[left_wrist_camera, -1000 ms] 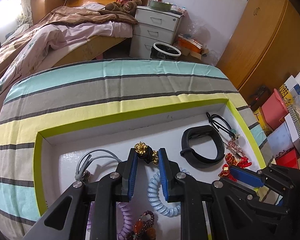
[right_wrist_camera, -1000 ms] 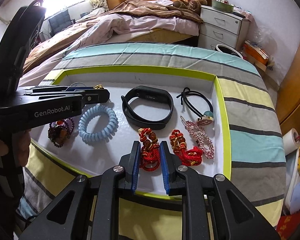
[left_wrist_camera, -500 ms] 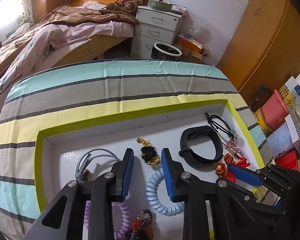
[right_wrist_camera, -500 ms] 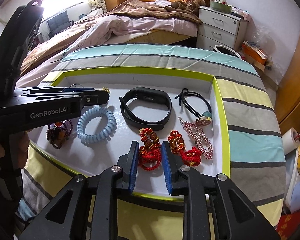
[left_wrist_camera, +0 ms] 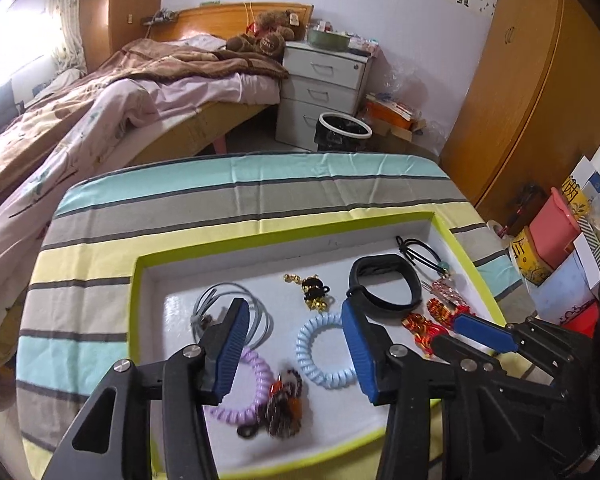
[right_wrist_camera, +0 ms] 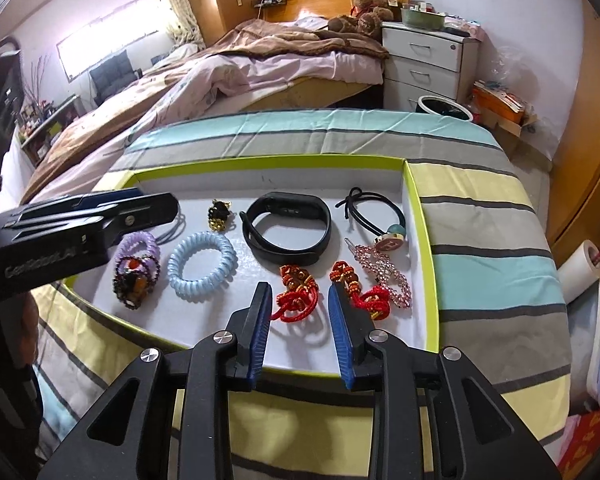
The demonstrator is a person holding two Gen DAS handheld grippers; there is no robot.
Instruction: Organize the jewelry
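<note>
A white tray with a lime rim (right_wrist_camera: 414,216) sits on a striped cloth. My left gripper (left_wrist_camera: 293,305) hovers over it with its jaws opening and nothing between them. A black-and-gold hair tie (left_wrist_camera: 315,292) lies on the tray floor just past its tips. My right gripper (right_wrist_camera: 299,288) is low over the tray's near edge. Its jaws are also opening, and a red knot charm (right_wrist_camera: 298,294) lies between the pads, apart from both. A second red charm (right_wrist_camera: 364,294), a black wristband (right_wrist_camera: 288,228) and a light blue spiral tie (right_wrist_camera: 202,266) lie close by.
Also in the tray are a purple spiral tie (right_wrist_camera: 138,245), a dark bead bracelet (right_wrist_camera: 134,284), a grey cord (left_wrist_camera: 228,304), a pink rhinestone clip (right_wrist_camera: 384,276) and a black elastic (right_wrist_camera: 370,208). Beyond the table stand a bed (left_wrist_camera: 112,112), a nightstand (left_wrist_camera: 320,92) and a bin (left_wrist_camera: 344,132).
The left jaws have let go of the black-and-gold hair tie, spread wide and drawn up and back. The tie now rests on the tray. The right jaws have spread away from the red charm.
</note>
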